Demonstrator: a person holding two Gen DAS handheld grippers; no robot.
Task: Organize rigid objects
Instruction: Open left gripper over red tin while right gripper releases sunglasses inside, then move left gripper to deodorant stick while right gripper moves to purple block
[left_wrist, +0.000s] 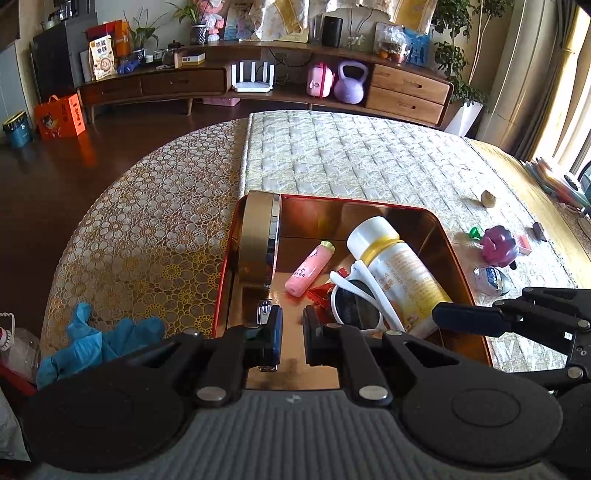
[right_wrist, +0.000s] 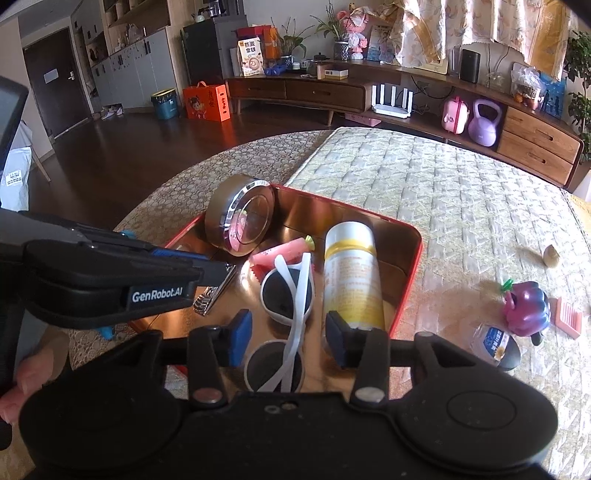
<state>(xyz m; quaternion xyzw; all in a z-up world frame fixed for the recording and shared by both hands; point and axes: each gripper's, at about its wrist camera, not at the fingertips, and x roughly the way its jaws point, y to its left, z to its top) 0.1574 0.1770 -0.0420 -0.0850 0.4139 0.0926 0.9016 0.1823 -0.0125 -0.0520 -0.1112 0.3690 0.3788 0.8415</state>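
Sunglasses (right_wrist: 286, 310) with a white frame lie in the red tray (right_wrist: 406, 280) on the desk (left_wrist: 140, 229), beside a white-and-yellow bottle (right_wrist: 351, 273), a pink tube (left_wrist: 308, 273) and a round gold tin (left_wrist: 256, 243) standing on edge. We see our right hand-held gripper (right_wrist: 288, 338) with jaws apart over the sunglasses, pads clear. Our left hand-held gripper (left_wrist: 291, 338) is clamped on metal nail clippers (right_wrist: 214, 291).

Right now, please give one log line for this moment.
left gripper: shut, above clipper | right gripper: open, above sunglasses
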